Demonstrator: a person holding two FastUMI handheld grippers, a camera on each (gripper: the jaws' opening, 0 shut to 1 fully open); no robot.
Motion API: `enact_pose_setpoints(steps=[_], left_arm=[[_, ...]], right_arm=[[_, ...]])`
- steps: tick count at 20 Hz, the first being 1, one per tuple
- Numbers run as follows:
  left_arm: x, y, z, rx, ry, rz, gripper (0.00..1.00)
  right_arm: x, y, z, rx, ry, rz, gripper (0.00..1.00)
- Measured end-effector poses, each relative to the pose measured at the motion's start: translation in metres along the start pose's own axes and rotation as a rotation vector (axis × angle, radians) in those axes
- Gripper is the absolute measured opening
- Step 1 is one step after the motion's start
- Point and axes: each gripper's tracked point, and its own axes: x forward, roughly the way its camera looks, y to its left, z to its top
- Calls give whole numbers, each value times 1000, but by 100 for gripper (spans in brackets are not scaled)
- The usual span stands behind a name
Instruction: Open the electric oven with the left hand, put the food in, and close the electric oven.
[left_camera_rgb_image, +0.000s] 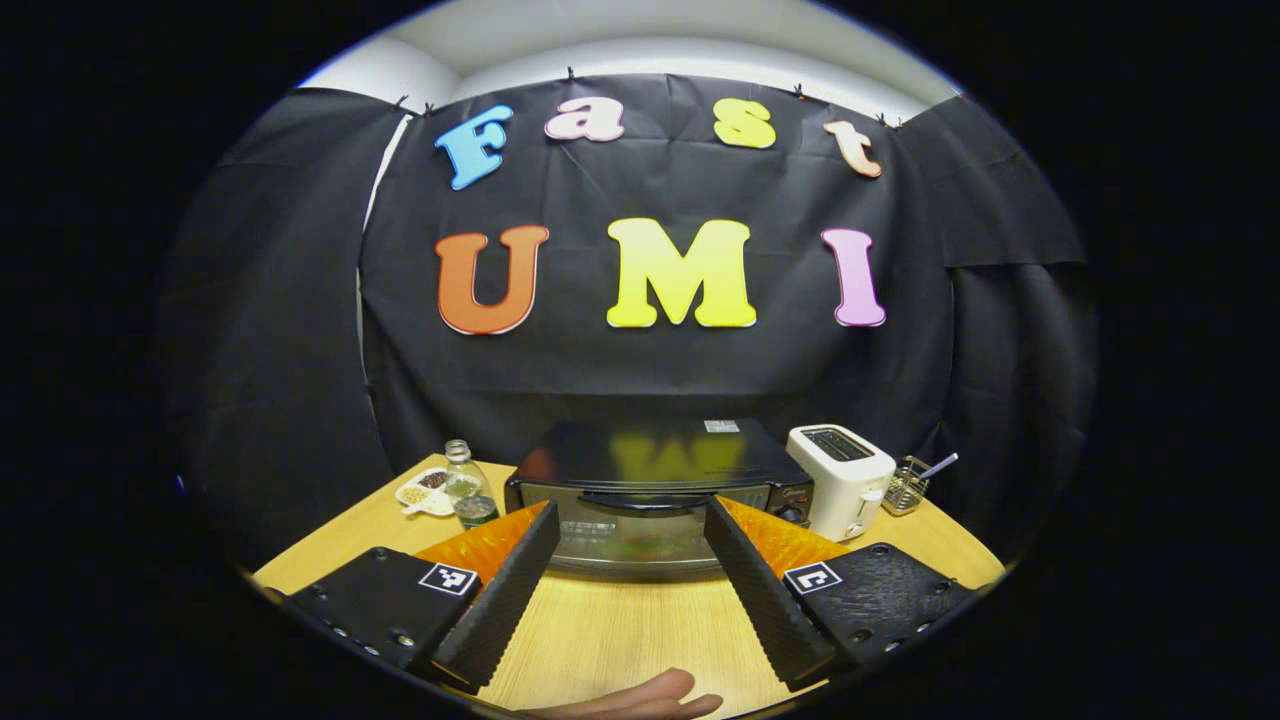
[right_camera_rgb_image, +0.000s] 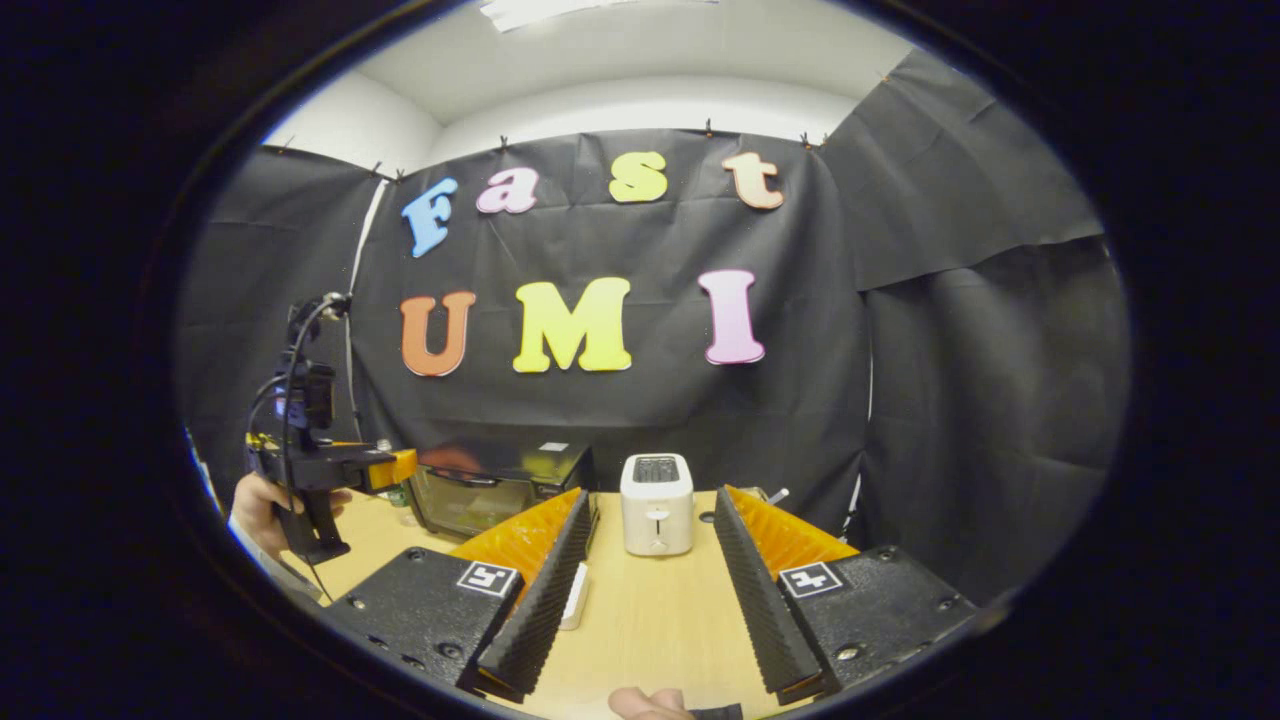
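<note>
fingertips of a hand (left_camera_rgb_image: 640, 695) sit lowest in the left gripper view, below the left gripper (left_camera_rgb_image: 632, 545), whose jaws stand wide apart and empty, the shut electric oven (left_camera_rgb_image: 650, 495) straight ahead between them. right gripper (right_camera_rgb_image: 650, 565) also gapes empty, toaster (right_camera_rgb_image: 656, 503) beyond; nothing looks done yet, and i cannot make out the food.

The electric oven (left_camera_rgb_image: 650, 480) has a glossy dark top that mirrors the wall, and its door looks like shiny glass. It stands on a tabletop (left_camera_rgb_image: 620, 620) of pale, matt wood grain. Just right of the oven, the toaster (left_camera_rgb_image: 840, 478) looks like smooth white plastic; beyond it is a small wire-metal basket (left_camera_rgb_image: 905, 485). Left of the oven stands a clear bottle (left_camera_rgb_image: 463, 480). Behind the oven hangs creased, matt cloth (left_camera_rgb_image: 650, 370).
</note>
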Motion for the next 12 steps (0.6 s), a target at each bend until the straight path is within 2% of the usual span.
enact_pose_setpoints(steps=[5,8,12], left_arm=[[-87,19,25,19,-68,67,96],[-130,24,33,-6,-106,77,96],[-184,20,31,1,-141,60,96]], right_arm=[[-31,12,12,30,-35,3,81],[-48,20,14,53,-46,1,81],[-70,36,15,74,-52,36,81]])
